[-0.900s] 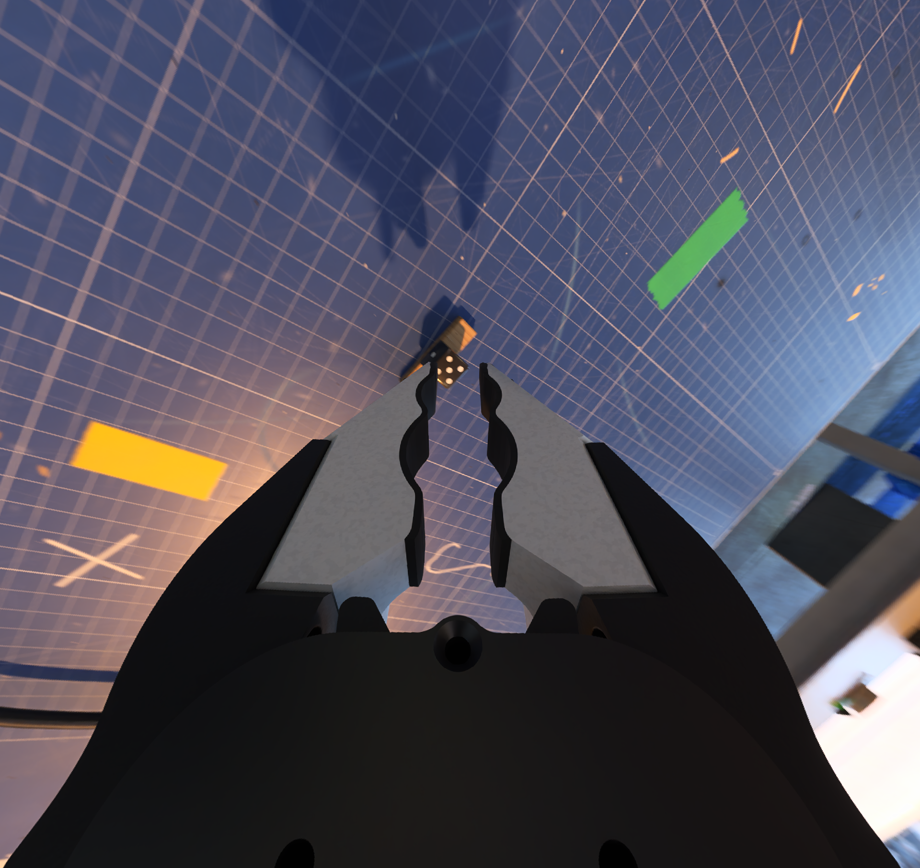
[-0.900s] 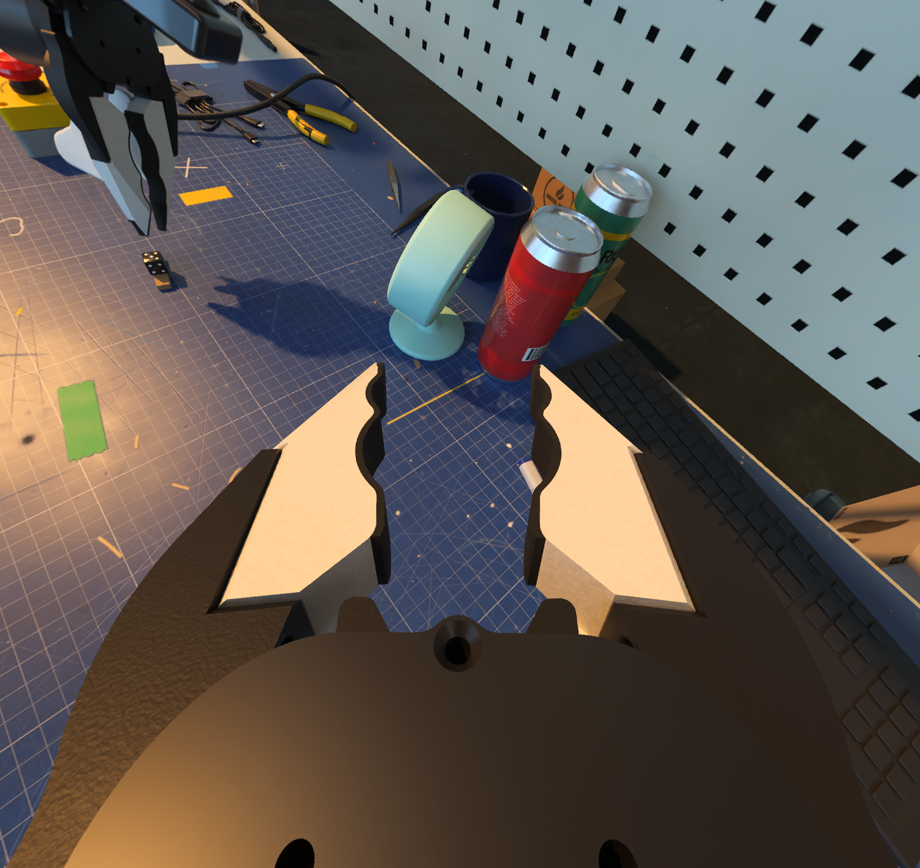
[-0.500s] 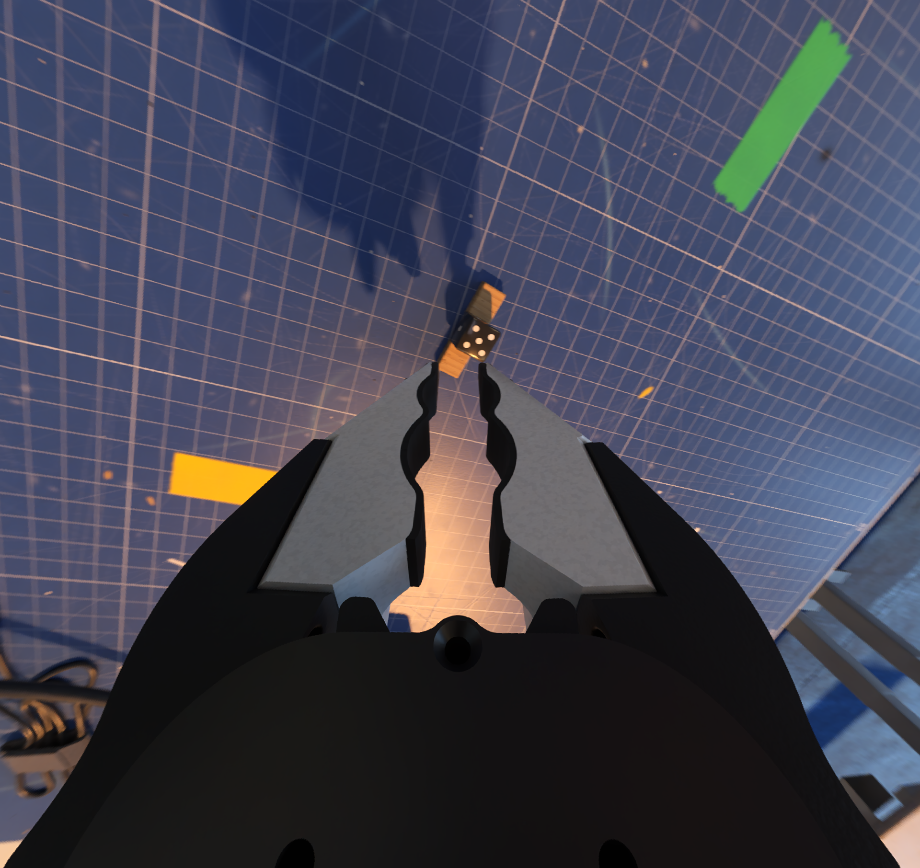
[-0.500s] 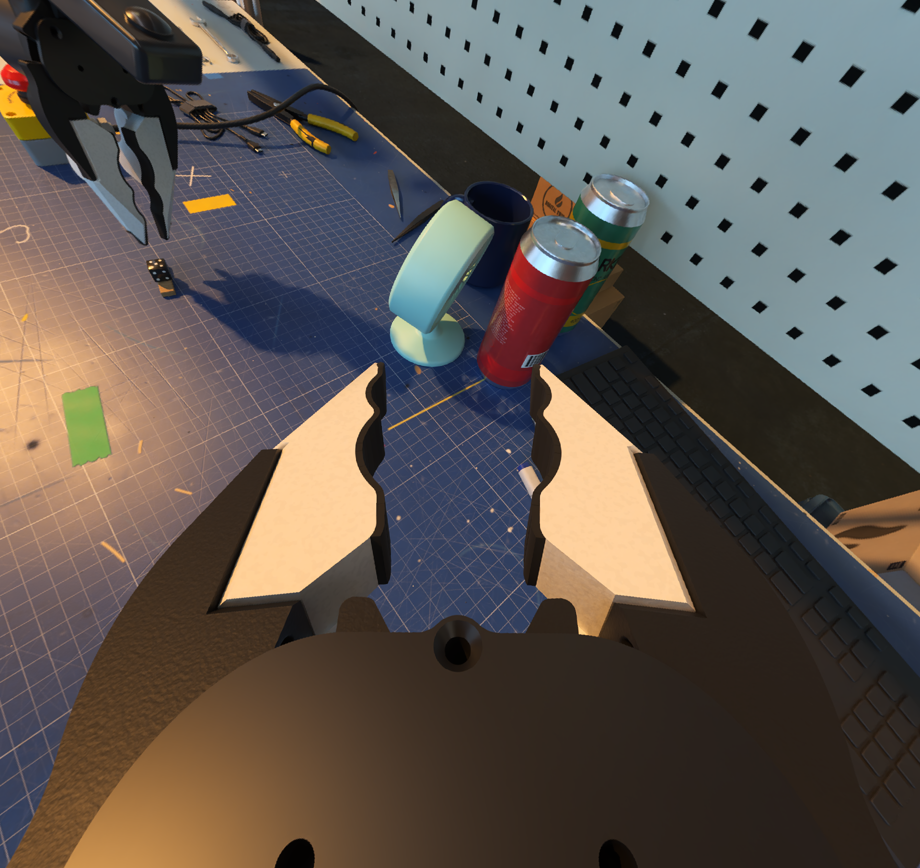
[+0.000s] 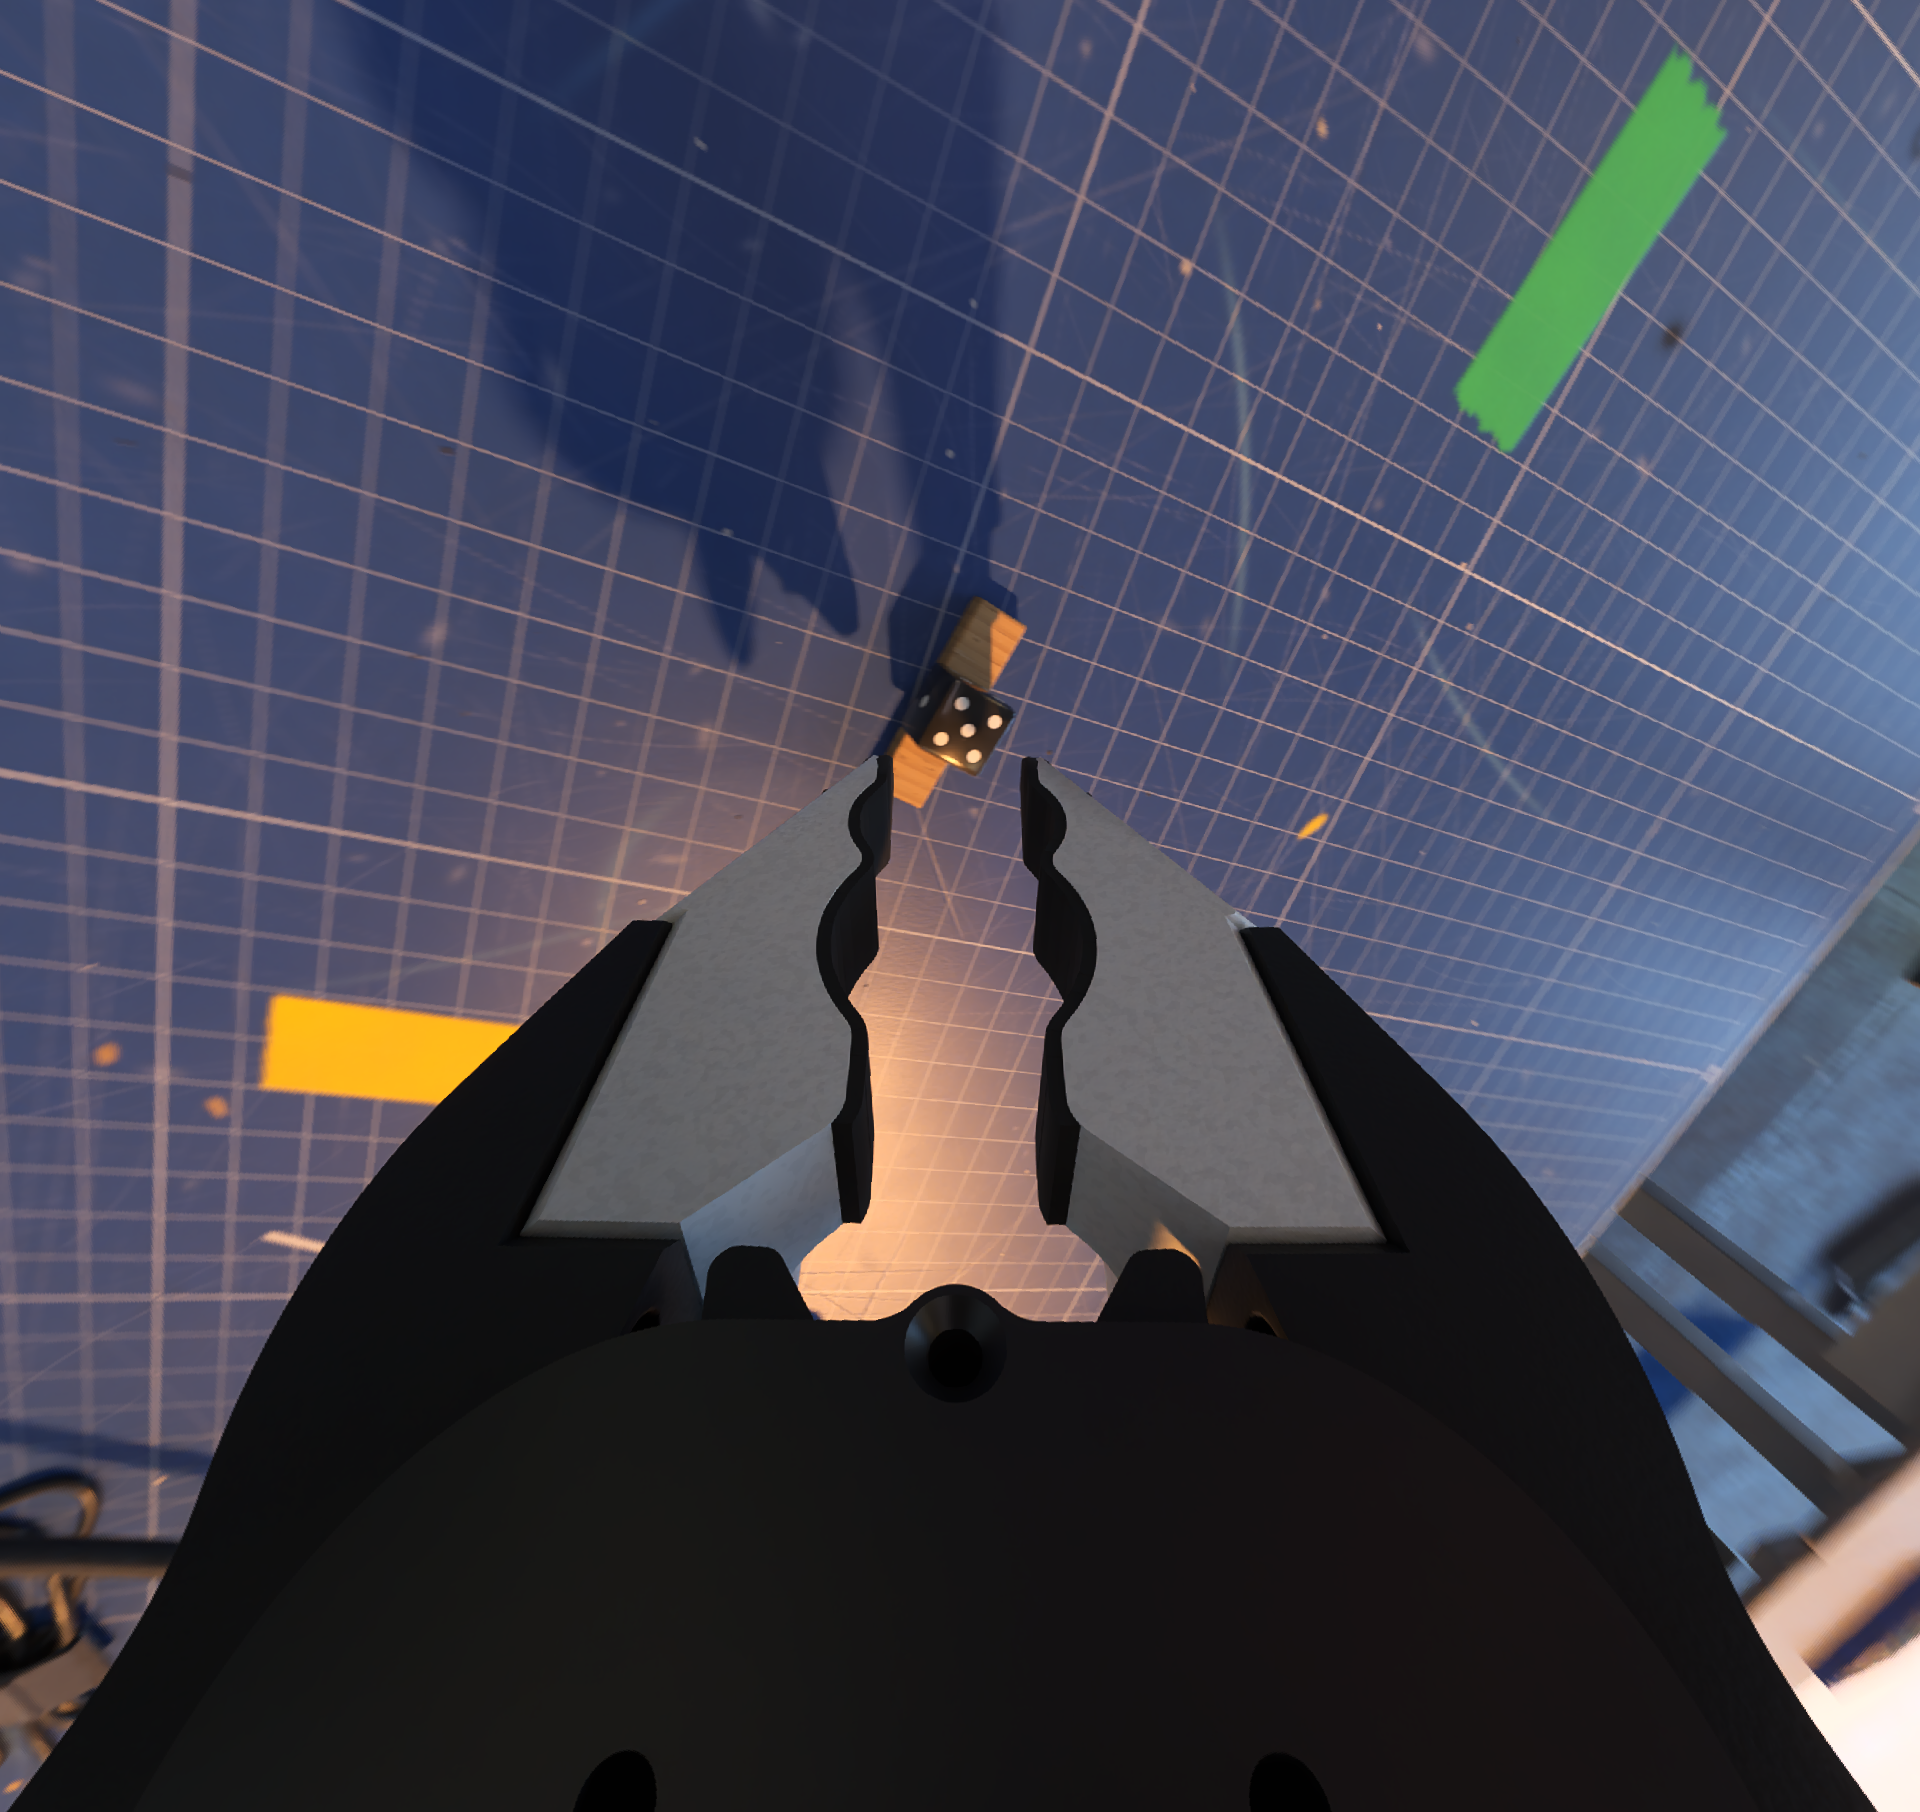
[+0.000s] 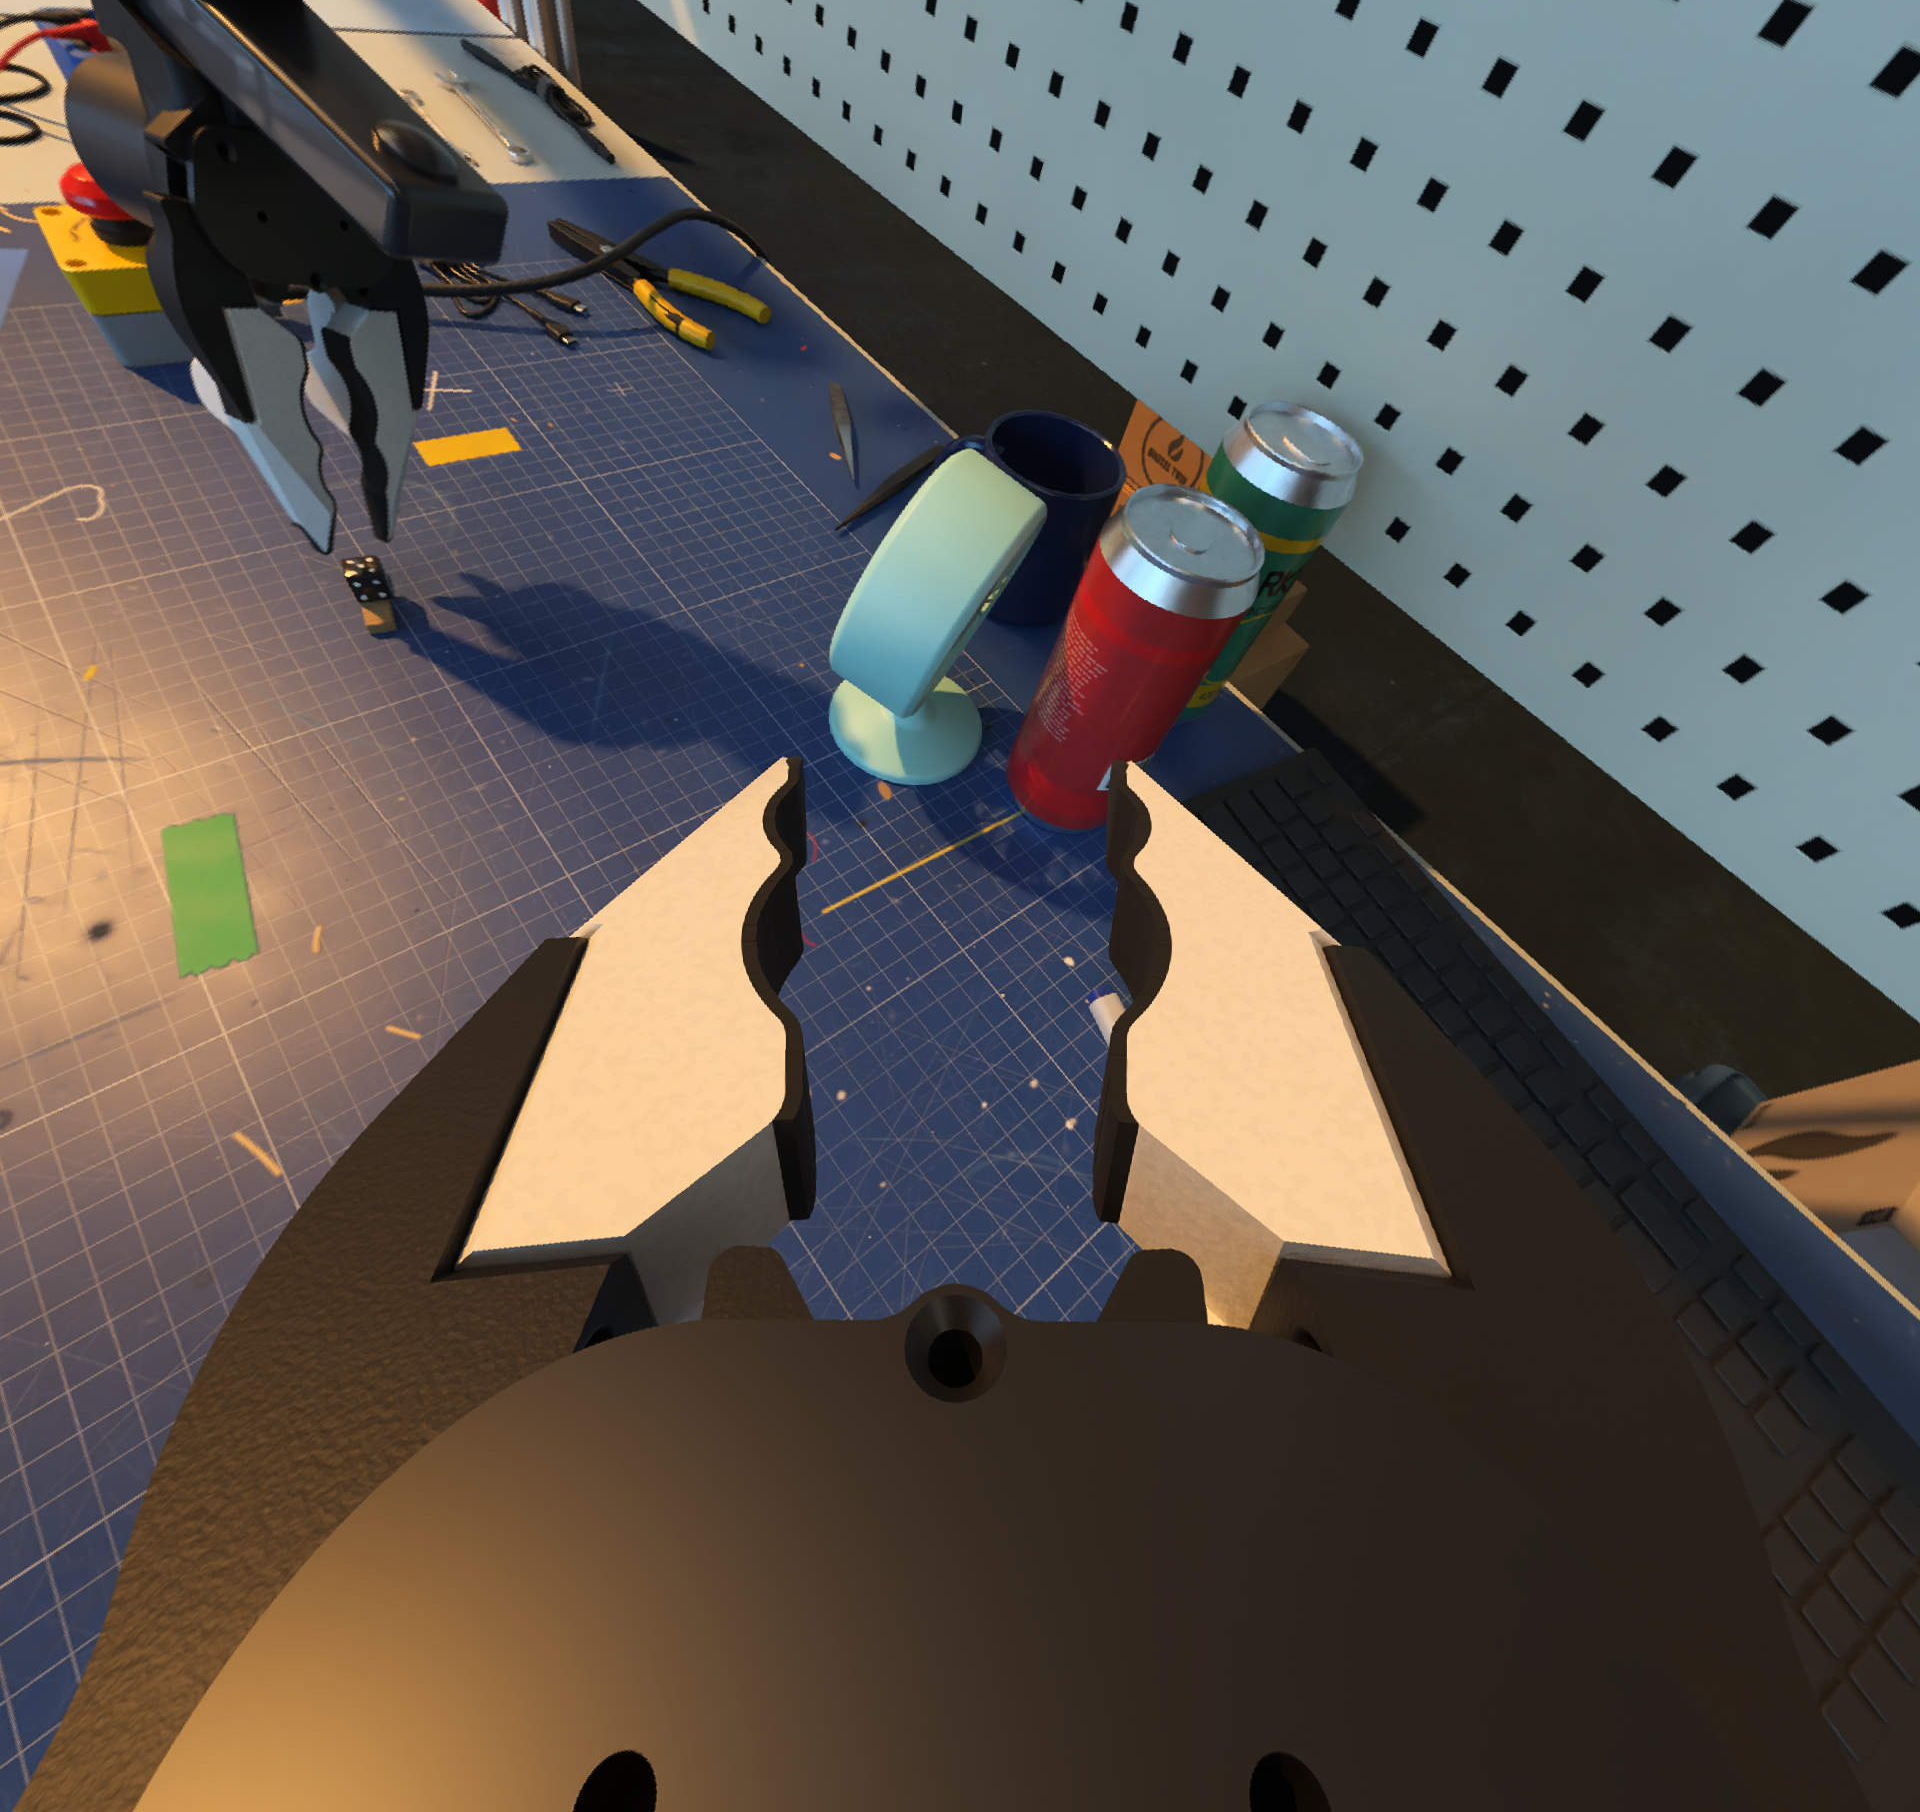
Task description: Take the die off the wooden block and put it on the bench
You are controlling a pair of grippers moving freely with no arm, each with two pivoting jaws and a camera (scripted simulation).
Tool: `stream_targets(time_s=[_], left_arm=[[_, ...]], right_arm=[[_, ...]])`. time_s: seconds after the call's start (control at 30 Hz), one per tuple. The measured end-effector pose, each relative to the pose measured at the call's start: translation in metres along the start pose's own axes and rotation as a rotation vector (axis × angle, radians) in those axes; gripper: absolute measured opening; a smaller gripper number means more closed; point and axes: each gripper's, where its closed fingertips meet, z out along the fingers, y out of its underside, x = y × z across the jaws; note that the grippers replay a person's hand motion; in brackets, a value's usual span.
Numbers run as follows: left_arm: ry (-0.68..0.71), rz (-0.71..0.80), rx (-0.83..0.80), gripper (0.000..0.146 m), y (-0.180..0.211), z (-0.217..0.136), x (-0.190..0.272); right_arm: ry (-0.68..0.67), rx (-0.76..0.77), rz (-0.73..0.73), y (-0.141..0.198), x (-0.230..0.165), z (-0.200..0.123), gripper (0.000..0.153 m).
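Left wrist view: left gripper (image 5: 956, 763) unclenched, empty, die (image 5: 964, 730) on wooden block (image 5: 981, 636) just beyond fingertips, lined up for grasp.

Bare tabletop (image 6: 582, 827) left and centre frame; red can (image 6: 1127, 661), green can (image 6: 1273, 526), mint stand (image 6: 935, 609), mug (image 6: 1049, 505) crowd the upper right

Around my working area: a green tape strip (image 6: 207, 895) and an orange one (image 6: 467, 445) lie flat on the blue cutting mat (image 6: 582, 723). A red can (image 6: 1132, 656), green can (image 6: 1273, 526) and dark mug (image 6: 1055, 505) crowd the pegboard (image 6: 1455, 204); yellow-handled pliers (image 6: 691, 297), I think, lie beyond.
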Motion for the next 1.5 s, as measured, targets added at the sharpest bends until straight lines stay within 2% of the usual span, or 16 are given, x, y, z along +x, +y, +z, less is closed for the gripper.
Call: stream_targets(time_s=[0.17,0.3,0.37,0.47,0.6,0.83,0.97,1.5], left_arm=[[-0.246,0.052,0.196,0.026,-0.012,-0.025,-0.014],[-0.468,0.111,0.25,0.041,0.004,-0.034,-0.015],[-0.501,0.155,0.279,0.047,0.007,-0.034,-0.006],[-0.47,0.228,0.288,0.049,0.007,-0.03,0.009],[-0.454,0.41,0.315,0.054,0.0,-0.022,0.015],[-0.401,0.545,0.206,0.036,-0.004,0.0,0.002],[-0.344,0.586,0.124,0.031,-0.004,0.01,0.0],[-0.28,0.594,0.097,0.017,-0.001,0.018,-0.003]], right_arm=[[-0.023,0.014,0.01,-0.001,-0.001,0.0,0.058],[-0.042,0.042,0.029,-0.004,-0.001,-0.002,0.058],[-0.046,0.046,0.037,-0.003,-0.001,-0.002,0.058],[-0.054,0.05,0.045,-0.003,-0.001,-0.001,0.058],[-0.061,0.042,0.039,-0.002,-0.005,-0.001,0.058],[-0.069,0.044,0.045,-0.003,-0.007,-0.002,0.058],[-0.07,0.028,0.051,0.002,-0.006,0.0,0.058],[-0.093,-0.029,0.021,0.01,-0.012,0.008,0.058]])
